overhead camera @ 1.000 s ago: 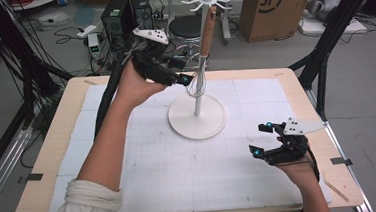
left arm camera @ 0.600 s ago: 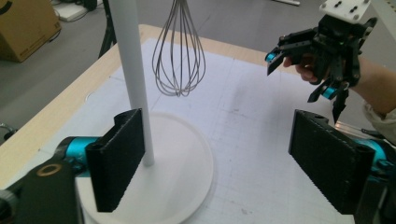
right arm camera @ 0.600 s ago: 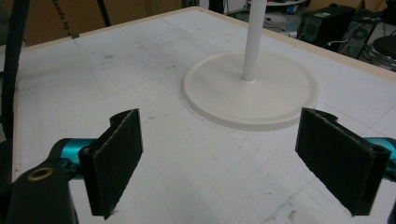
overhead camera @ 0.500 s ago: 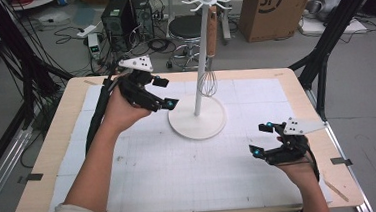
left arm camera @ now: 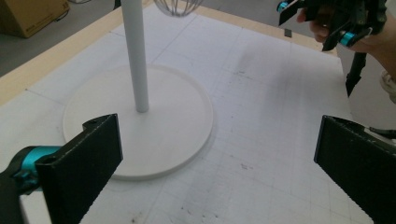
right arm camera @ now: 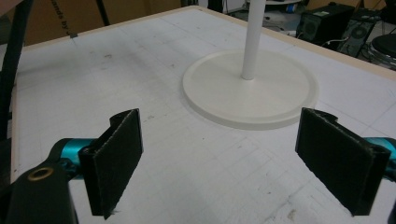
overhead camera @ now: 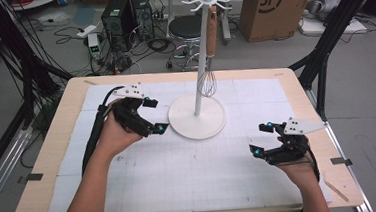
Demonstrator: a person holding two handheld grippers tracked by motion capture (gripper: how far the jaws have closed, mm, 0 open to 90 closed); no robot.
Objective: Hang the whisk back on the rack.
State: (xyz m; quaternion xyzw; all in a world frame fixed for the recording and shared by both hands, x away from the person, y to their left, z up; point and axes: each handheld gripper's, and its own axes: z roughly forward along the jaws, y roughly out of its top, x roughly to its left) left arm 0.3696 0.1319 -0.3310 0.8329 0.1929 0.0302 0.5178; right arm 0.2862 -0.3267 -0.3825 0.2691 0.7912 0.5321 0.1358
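The high view shows the whisk (overhead camera: 207, 82) hanging from the white stand (overhead camera: 197, 116) at the tabletop's (overhead camera: 49, 161) far middle. Left tongs (overhead camera: 155, 116) and right tongs (overhead camera: 261, 139) are both released, holding nothing.

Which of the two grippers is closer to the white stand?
The left gripper, held open just beside the stand's round base. The right gripper sits farther off, near the table's right edge, also open.

Held the left gripper (overhead camera: 154, 116) forward on an outstretched forearm, jaws spread wide; kept the right gripper (overhead camera: 261, 138) low and near, jaws likewise apart.
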